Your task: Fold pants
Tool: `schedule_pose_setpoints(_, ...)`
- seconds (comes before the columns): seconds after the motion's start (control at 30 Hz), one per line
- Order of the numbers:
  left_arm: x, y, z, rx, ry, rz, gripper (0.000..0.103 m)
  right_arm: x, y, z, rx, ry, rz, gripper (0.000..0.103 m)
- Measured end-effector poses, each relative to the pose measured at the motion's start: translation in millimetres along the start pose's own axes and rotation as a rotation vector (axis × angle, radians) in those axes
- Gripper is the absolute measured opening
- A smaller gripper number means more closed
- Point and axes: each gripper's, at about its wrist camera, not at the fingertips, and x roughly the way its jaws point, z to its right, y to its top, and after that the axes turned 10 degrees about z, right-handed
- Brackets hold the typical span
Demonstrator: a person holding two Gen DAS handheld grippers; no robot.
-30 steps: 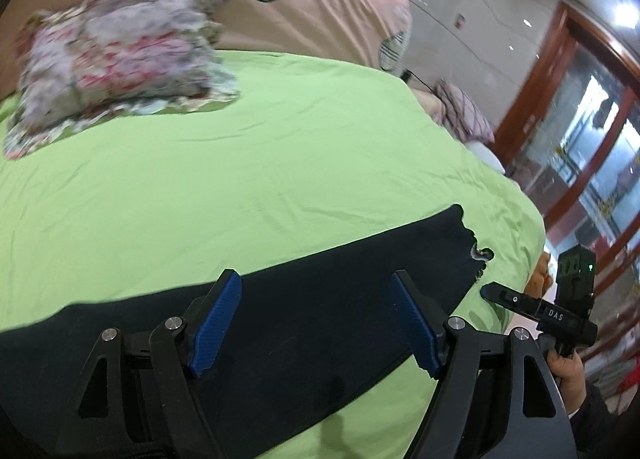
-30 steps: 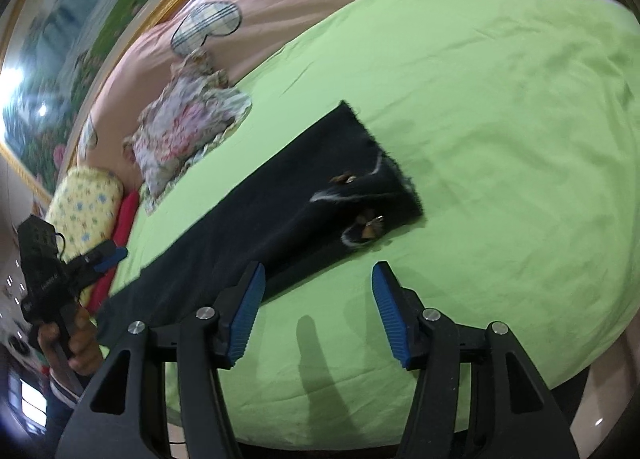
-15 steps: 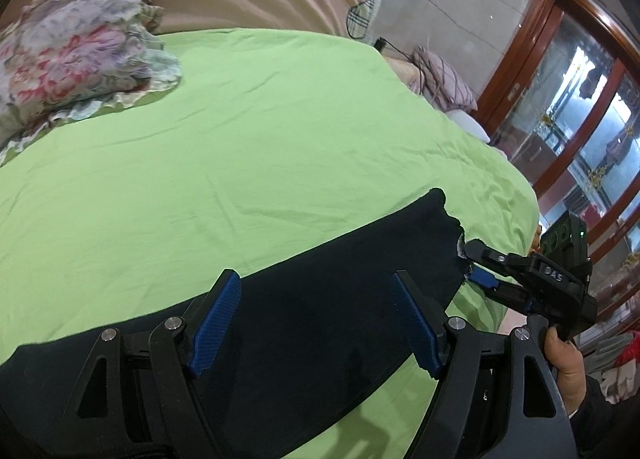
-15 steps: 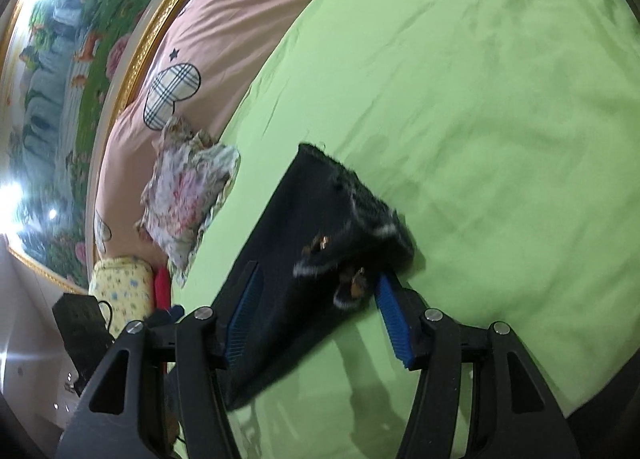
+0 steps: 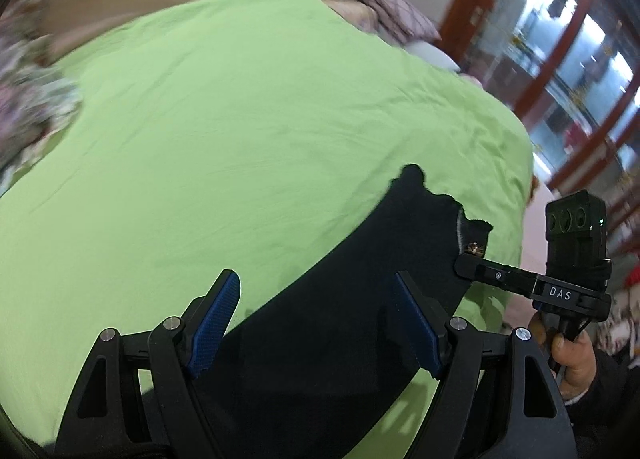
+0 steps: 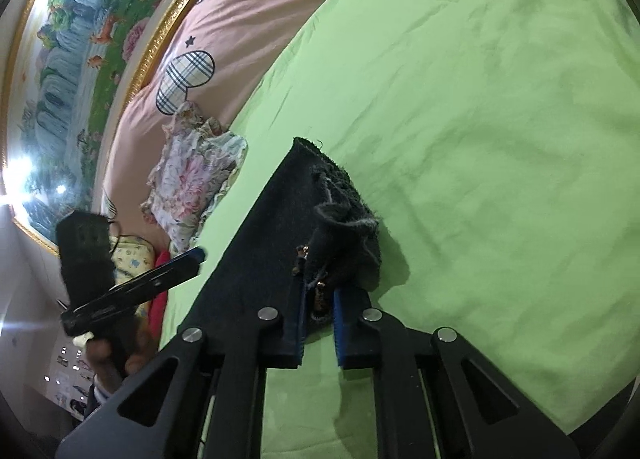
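Your right gripper (image 6: 318,323) is clamped on the frayed end of the pants (image 6: 256,259), its blue pads (image 6: 339,333) nearly together with dark cloth and a small metal fastening pinched between them. That end is lifted and bunched into a ragged fold just ahead of the fingertips; the rest of the pants runs as a flat dark strip across the sheet (image 6: 480,119), away toward your left side. Your left gripper (image 5: 316,323) stands wide apart, holding nothing, one pad (image 5: 216,323) over the green sheet at the strip's edge and the other over the dark cloth (whether either pad touches the fabric you cannot tell from this view). From the left wrist camera the pants (image 5: 340,339) pass under and between the fingers, ending at the raised torn edge where your right gripper (image 5: 476,269) bites it. Also on the bed: a floral pillow (image 6: 192,175) near the pink bedding (image 6: 248,19) with plaid hearts, well apart from the pants. A framed painting (image 6: 80,43) hangs behind. Wood-framed glass doors (image 5: 560,71) stand beyond the sheet's far corner.
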Motion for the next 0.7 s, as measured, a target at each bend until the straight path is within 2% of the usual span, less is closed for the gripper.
schedule_pose_setpoints(0.17,41.4,17.5,7.7,0.05,-0.111,-0.111,0.076,-4.0,2.2,-2.1,-0.025,0.025,0.005,0.011)
schedule_pose_setpoints(0.3,77.0,25.6,8.2,0.044,-0.213,-0.216,0.054,-6.5,-2.6,-8.8,-0.066,0.036,0.001,0.011)
schedule_pose_setpoints(0.37,81.9,29.0,7.2,0.039,-0.248,-0.221,0.049,-8.3,-3.9,-8.8,-0.069,0.044,0.002,0.011)
schedule_pose_setpoints(0.43,83.8,31.5,5.9,0.029,-0.298,-0.232,0.034,-7.6,-4.7,-7.2,-0.068,0.042,-0.005,0.012)
schedule_pose_setpoints(0.47,84.6,31.8,5.7,0.019,-0.308,-0.236,0.031,-7.2,-5.0,-6.4,-0.066,0.044,-0.006,0.011)
schedule_pose_setpoints(0.53,81.1,30.6,4.9,0.015,-0.325,-0.229,0.016,-6.4,-4.4,-8.1,-0.072,0.042,-0.005,0.011)
schedule_pose_setpoints(0.7,54.8,28.8,-0.8,0.001,-0.347,-0.153,0.012,-10.2,-0.6,-21.9,-0.115,0.066,0.012,0.011)
